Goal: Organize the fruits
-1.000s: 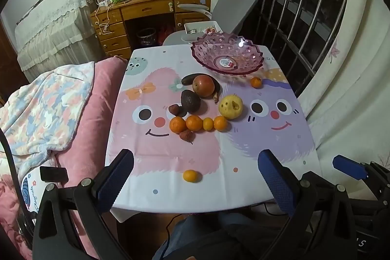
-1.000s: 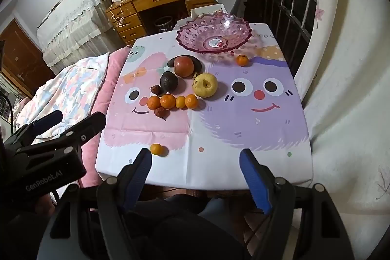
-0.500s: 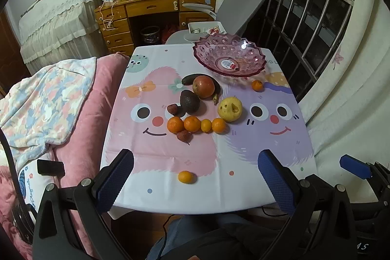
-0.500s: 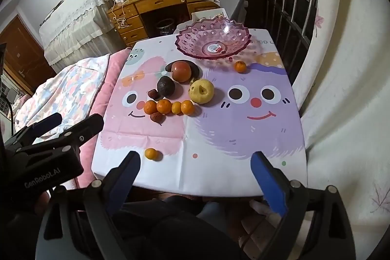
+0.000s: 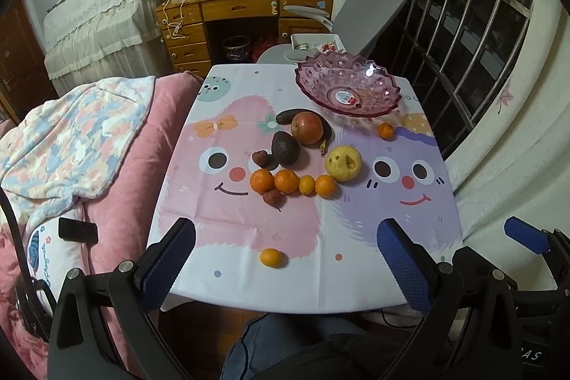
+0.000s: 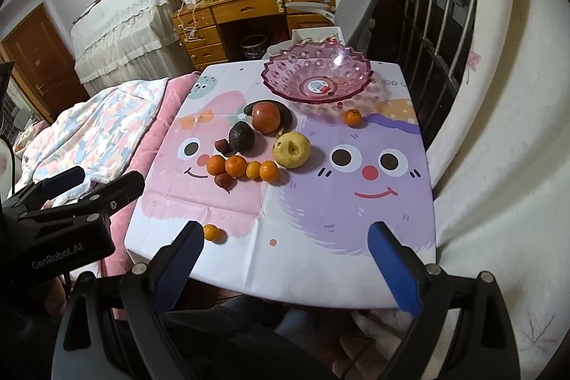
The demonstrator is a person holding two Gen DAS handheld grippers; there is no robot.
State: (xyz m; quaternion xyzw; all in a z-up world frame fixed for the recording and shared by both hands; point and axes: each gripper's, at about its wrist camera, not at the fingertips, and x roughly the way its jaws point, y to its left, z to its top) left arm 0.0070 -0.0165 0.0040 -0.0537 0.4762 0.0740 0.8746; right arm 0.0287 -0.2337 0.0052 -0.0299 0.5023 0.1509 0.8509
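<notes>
A pink glass bowl (image 5: 347,88) (image 6: 317,79) stands empty at the table's far side. In front of it lie a red apple (image 5: 307,128), a dark banana (image 5: 289,115), an avocado (image 5: 285,147), a yellow pear (image 5: 343,163) and a row of small oranges (image 5: 286,181). One orange (image 5: 386,131) lies near the bowl. Another orange (image 5: 270,257) (image 6: 211,232) lies alone near the front edge. My left gripper (image 5: 285,259) is open and empty above the front edge. My right gripper (image 6: 285,255) is open and empty there too.
The table (image 5: 356,237) has a cartoon-face cloth. A pink bed with a blanket (image 5: 89,138) adjoins its left side. A grey chair (image 5: 363,9) and a wooden desk (image 5: 242,9) stand behind. A barred window (image 5: 463,24) is at the right.
Both grippers have moved forward toward the table, so the fruit looks nearer. The right gripper's jaws have opened wider. No fruit has moved.
</notes>
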